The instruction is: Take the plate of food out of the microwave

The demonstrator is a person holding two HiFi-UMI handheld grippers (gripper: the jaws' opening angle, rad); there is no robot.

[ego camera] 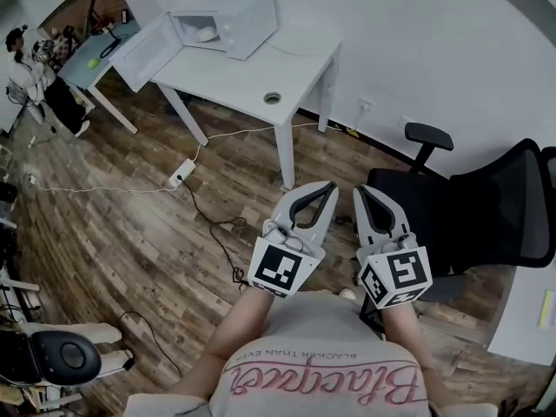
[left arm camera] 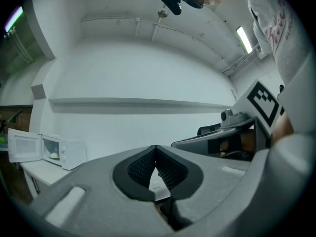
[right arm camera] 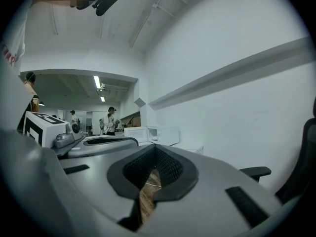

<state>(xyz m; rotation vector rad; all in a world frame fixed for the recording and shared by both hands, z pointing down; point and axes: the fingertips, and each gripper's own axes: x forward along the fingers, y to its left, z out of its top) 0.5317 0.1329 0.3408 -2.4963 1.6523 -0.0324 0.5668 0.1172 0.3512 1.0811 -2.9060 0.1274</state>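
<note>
A white microwave [ego camera: 228,23] stands at the far end of a white table [ego camera: 252,76], its door [ego camera: 146,52] swung open to the left. Inside it lies a pale plate of food [ego camera: 206,34]. Both grippers are held close to my chest, well short of the table and above the wooden floor. My left gripper [ego camera: 328,186] is shut and holds nothing, and so is my right gripper [ego camera: 360,189]. The left gripper view has the microwave [left arm camera: 64,152] small at the left with food [left arm camera: 54,155] inside. In the right gripper view the microwave [right arm camera: 165,135] is far off.
A black office chair [ego camera: 486,215] stands right of the grippers. A power strip [ego camera: 182,174] and cables lie on the floor before the table. The tabletop has a round cable hole [ego camera: 273,98]. A blue table [ego camera: 91,59] and a person [ego camera: 26,76] are at the far left.
</note>
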